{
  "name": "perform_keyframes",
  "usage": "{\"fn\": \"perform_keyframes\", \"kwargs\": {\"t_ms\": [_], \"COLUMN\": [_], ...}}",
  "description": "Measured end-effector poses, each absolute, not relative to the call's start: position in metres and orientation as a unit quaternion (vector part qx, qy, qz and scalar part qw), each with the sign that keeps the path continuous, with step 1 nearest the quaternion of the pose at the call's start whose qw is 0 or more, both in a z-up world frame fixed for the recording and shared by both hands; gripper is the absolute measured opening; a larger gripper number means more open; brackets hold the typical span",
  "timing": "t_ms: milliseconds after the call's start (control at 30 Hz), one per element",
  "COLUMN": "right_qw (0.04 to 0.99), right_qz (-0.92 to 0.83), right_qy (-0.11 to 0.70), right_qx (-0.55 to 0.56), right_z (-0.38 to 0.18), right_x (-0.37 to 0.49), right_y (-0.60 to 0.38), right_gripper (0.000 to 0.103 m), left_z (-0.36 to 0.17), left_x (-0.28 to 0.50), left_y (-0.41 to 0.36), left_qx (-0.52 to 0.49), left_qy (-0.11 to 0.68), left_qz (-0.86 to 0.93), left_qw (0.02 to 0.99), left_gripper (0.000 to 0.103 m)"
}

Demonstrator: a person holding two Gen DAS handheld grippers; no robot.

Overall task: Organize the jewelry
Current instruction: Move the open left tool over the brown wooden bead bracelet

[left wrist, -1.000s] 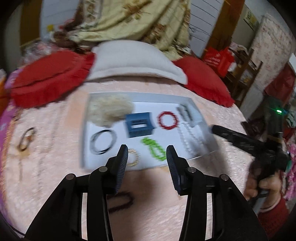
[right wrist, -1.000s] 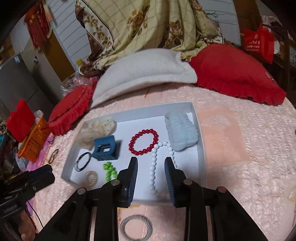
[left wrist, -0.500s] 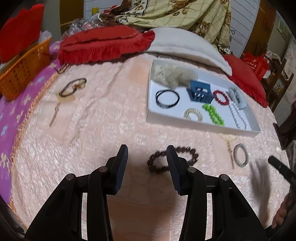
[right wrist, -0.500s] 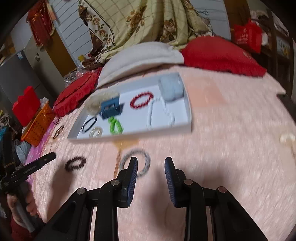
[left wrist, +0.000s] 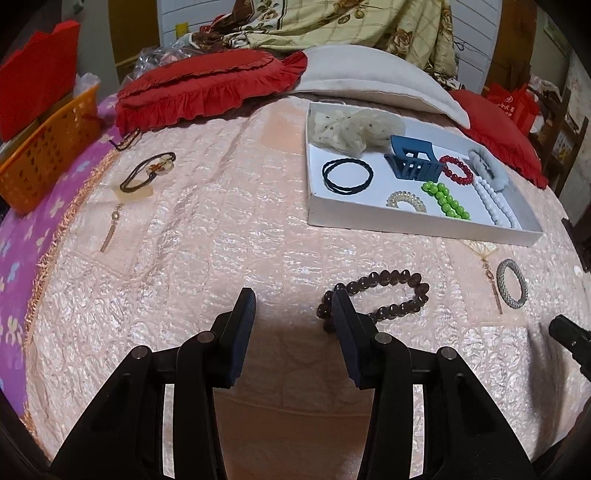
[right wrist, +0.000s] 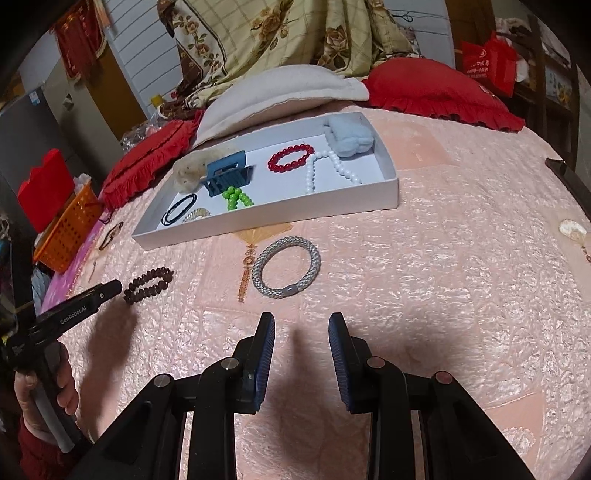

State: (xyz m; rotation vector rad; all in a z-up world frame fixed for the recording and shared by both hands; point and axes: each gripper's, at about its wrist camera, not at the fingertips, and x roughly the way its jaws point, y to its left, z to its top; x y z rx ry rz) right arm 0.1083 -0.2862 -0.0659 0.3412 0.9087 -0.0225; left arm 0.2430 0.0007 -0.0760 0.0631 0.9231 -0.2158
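The left tool (left wrist: 291, 308), wide open and empty, sits nearest the brown bead bracelet (left wrist: 375, 299), lying crosswise just right of centre frame, while the right tool (right wrist: 301, 332), equally open and empty, faces the silver bangle (right wrist: 286, 266).

A bed covered by a pale pink quilted bedspread (left wrist: 221, 229) fills the room's middle. At its head lie 2 red ruffled cushions (left wrist: 207, 86) flanking a cream fleece pillow (left wrist: 373, 77), with a floral beige blanket (right wrist: 295, 33) heaped behind. An orange plastic basket (left wrist: 40, 147) sits at the side, near white panelled walls (right wrist: 136, 48) and a brown wooden door (right wrist: 118, 88).
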Motion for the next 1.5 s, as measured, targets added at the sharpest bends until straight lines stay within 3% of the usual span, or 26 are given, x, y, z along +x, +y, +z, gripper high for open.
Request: {"fn": "perform_keyframes", "kwargs": {"t_ms": [233, 1267, 1500], "right_qw": [0.88, 0.875, 0.87], "right_qz": [-0.019, -0.03, -0.017], "right_qy": [0.448, 0.449, 0.463], "right_qx": [0.155, 0.177, 0.17], "right_z": [-0.067, -0.049, -0.059], "right_x": [0.115, 0.122, 0.125], "right_y": [-0.278, -0.292, -0.318], "right_gripper": [0.029, 0.029, 0.029], "left_z": [-0.077, -0.088, -0.082], "left_x": [0.238, 0.244, 0.249], "left_y": [-0.008, 0.023, 0.028], "left_qx": [0.059, 0.012, 0.05], "left_qy": [0.44, 0.471, 0.493], "left_qz": [-0.108, -0.084, -0.054], "left_qw": [0.89, 0.878, 0.867], "left_gripper": [0.042, 0.042, 0.042]}}
